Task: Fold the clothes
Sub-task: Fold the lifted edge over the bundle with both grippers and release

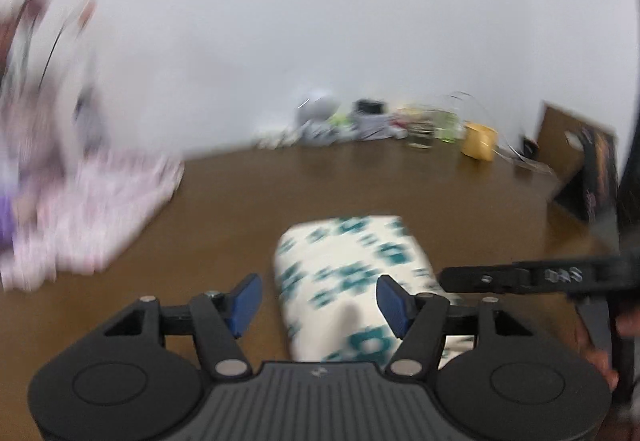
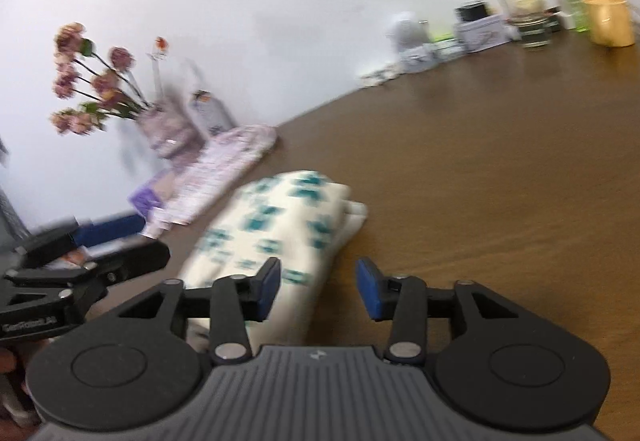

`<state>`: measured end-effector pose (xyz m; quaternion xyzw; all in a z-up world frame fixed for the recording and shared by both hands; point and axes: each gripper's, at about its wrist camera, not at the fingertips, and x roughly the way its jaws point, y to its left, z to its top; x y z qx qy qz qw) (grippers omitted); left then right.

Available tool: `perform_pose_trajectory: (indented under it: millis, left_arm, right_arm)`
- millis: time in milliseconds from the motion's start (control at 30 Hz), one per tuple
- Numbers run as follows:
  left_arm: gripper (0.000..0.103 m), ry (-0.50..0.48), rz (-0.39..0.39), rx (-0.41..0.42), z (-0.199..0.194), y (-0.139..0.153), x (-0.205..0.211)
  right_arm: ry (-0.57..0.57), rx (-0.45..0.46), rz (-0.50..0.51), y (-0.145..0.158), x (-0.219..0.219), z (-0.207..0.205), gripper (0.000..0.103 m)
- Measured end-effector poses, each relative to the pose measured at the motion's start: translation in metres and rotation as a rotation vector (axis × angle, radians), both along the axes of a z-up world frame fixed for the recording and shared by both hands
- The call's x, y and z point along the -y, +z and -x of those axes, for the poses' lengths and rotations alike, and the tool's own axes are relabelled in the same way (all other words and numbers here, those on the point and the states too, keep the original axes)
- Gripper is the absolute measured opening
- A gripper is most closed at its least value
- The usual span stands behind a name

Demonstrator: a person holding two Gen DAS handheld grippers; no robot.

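A folded white garment with teal pattern (image 1: pixel 352 273) lies on the brown table (image 1: pixel 360 181); it also shows in the right wrist view (image 2: pixel 280 237). My left gripper (image 1: pixel 320 301) is open just above the garment's near end, holding nothing. My right gripper (image 2: pixel 318 289) is open over the garment's near right edge, holding nothing. The right gripper's body shows at the right edge of the left wrist view (image 1: pixel 540 277). The left gripper's body shows at the left edge of the right wrist view (image 2: pixel 80 273).
A folded pink-and-white garment (image 2: pixel 224 169) lies at the table's left by the wall, beside a vase of pink flowers (image 2: pixel 96 85). Jars, boxes and a yellow cup (image 2: pixel 608 21) line the far wall. A brown board (image 1: pixel 576 165) leans at the right.
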<state>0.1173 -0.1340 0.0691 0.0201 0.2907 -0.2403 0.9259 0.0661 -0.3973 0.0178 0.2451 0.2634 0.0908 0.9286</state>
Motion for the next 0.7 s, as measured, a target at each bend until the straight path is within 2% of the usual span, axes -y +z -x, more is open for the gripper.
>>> perform_pose_trajectory:
  millis: [133,200,233,267,333,500,700]
  left_arm:
    - [0.061,0.0,0.269,-0.27,-0.043,-0.036,-0.031]
    - [0.056,-0.039,0.339,-0.317,-0.052,-0.048,-0.036]
    - [0.049,-0.059,0.359,-0.33,-0.053,-0.051,-0.037]
    - [0.049,-0.078,0.379,-0.343,-0.054,-0.054,-0.039]
    - [0.044,-0.088,0.375,-0.339,-0.056,-0.056,-0.038]
    - [0.042,-0.041,0.397,-0.349,-0.041,-0.055,-0.073]
    - [0.043,0.057,0.384,-0.298,-0.013,-0.05,-0.131]
  right_arm:
    - [0.002,-0.012,-0.063,0.001,-0.019,-0.021,0.047]
    - [-0.016,-0.046,-0.054,-0.002,-0.028,-0.028,0.047]
    - [-0.039,-0.07,-0.038,-0.004,-0.031,-0.032,0.048]
    - [-0.047,-0.081,-0.041,-0.007,-0.032,-0.033,0.049]
    - [-0.053,-0.096,-0.051,-0.01,-0.034,-0.034,0.049]
    - [-0.037,-0.101,-0.096,-0.014,-0.046,-0.038,0.045]
    - [0.075,-0.101,-0.09,-0.008,-0.099,-0.049,0.045]
